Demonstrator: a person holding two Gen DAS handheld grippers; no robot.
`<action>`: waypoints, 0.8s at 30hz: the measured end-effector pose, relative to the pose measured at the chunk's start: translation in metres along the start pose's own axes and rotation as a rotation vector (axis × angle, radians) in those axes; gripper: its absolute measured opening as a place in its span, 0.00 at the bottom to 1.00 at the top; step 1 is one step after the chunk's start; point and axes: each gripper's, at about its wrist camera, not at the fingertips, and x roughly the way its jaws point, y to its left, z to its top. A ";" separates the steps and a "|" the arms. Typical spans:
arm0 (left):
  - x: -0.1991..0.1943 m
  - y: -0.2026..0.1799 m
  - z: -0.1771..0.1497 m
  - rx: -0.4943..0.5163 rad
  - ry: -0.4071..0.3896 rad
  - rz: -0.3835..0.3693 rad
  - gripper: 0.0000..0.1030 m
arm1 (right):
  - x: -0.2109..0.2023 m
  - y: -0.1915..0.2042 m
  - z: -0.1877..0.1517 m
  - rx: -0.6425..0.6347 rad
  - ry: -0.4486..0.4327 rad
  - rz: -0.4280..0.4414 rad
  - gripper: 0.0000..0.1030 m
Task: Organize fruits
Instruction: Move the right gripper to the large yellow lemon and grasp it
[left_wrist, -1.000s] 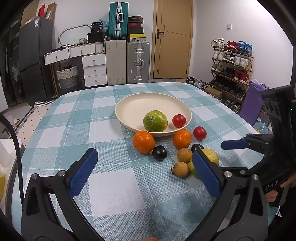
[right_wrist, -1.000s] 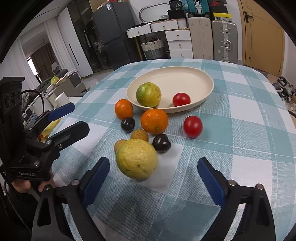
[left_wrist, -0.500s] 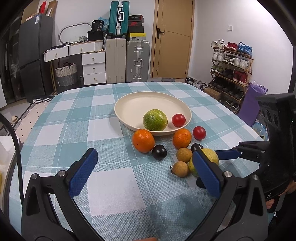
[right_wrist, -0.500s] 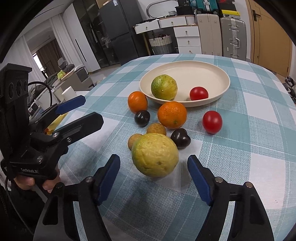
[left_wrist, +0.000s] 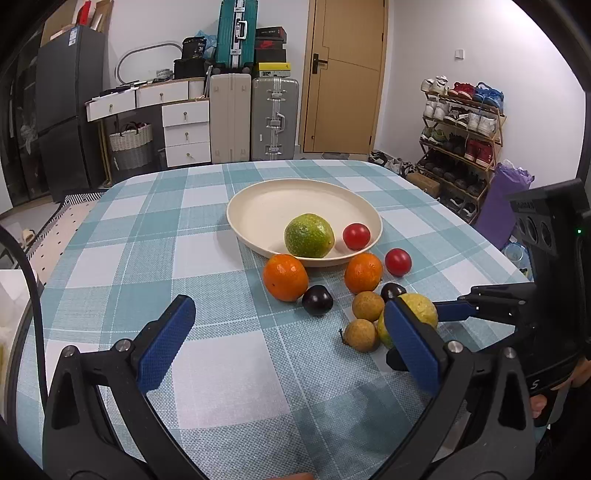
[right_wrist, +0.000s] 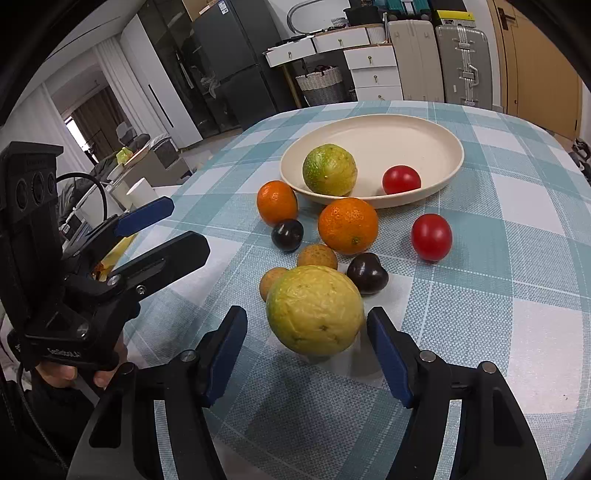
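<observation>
Left wrist view: left gripper (left_wrist: 291, 339) hangs over bare checked tablecloth (left_wrist: 207, 373), jaws wide apart, nothing btwn them. Ahead, the cream plate (left_wrist: 258, 206) already has a green citrus (left_wrist: 308, 235) and a tomato (left_wrist: 356, 236) in it. Outside the rim: two oranges, a second tomato (left_wrist: 398, 261), dark plums, two small brown fruits. The yellow-green citrus (left_wrist: 421, 312) sits at the near-right of the cluster, partly hidden behind this gripper's own blue pad, w/ the right gripper's finger reaching in beside it. Right wrist view: right gripper (right_wrist: 306, 349) straddles the yellow-green citrus (right_wrist: 314, 309), jaws closing, fruit btwn them, but the pads aren't pressing yet: a gap shows on the left side, the right pad looks v. close. Fruit is on the cloth, touching a small brown fruit (right_wrist: 271, 282) behind it, w/ a dark plum (right_wrist: 367, 273) just beside. To do this well, I'd say: keep the pads level w/ the widest part of the fruit, close evenly so it doesn't squirt forward into its neighbours, then lift straight up before heading for the plate (right_wrist: 424, 133). Rind looks bumpy, probably grips OK.
</observation>
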 end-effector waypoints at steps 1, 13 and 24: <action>0.000 0.000 0.000 0.000 -0.002 0.001 0.99 | 0.000 0.000 0.000 0.001 -0.001 -0.004 0.66; 0.001 0.000 0.000 0.002 0.012 -0.011 0.99 | 0.000 -0.001 -0.002 -0.004 -0.004 -0.014 0.50; 0.006 -0.011 -0.003 0.037 0.041 -0.068 0.98 | -0.030 -0.011 0.004 -0.005 -0.084 -0.050 0.50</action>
